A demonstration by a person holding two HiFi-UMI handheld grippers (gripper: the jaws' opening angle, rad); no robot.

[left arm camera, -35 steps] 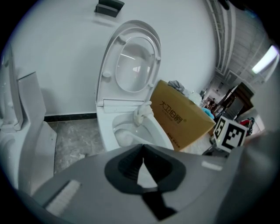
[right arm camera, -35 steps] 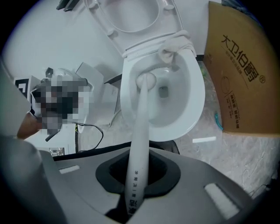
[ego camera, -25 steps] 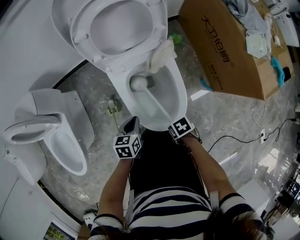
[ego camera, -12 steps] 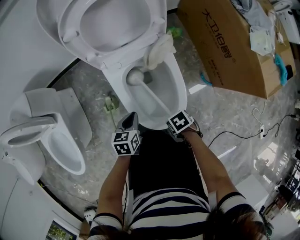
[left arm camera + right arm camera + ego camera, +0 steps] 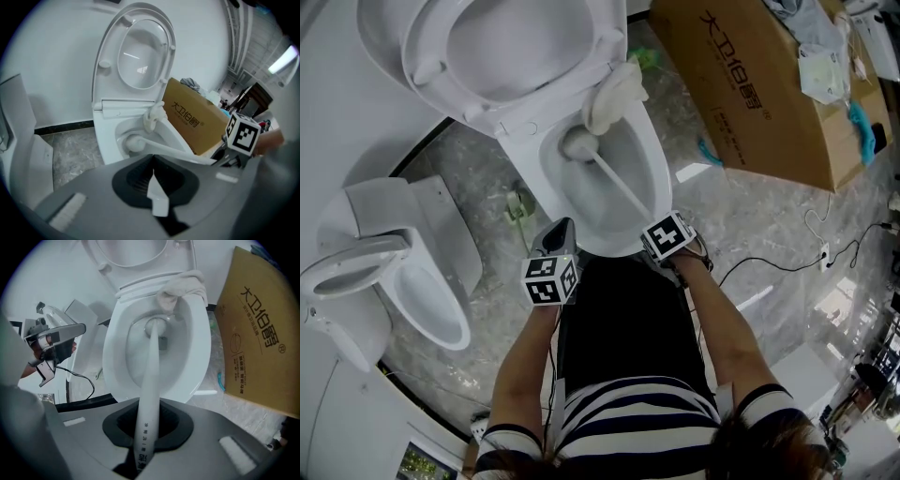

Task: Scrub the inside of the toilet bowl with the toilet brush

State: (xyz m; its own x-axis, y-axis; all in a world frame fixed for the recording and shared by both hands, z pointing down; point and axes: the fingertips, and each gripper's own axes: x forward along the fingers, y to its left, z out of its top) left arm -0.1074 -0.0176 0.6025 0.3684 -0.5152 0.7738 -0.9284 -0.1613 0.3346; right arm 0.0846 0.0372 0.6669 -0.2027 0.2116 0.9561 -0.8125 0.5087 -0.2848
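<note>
Toilet brush [image 5: 613, 177] was held clamped in right gripper [image 5: 143, 437] jaws. Its head had been shifted toward 12 o'clock of toilet bowl [image 5: 657, 178], below cloth [image 5: 614, 92]; scrubbing judged under way. Left gripper [image 5: 154, 187] jaws were closed, empty.

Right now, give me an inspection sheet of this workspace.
Surface: marble floor, glossy.
Job's things: toilet, lid up; brush, head down inside it.
Clutter: cloth draped over the toilet's back edge; box to its right; second toilet at left.
Grippers: left tool shut, empty; right tool shut on the brush.
Cables: black cable on the floor at right.
Surroundings: white wall behind.
</note>
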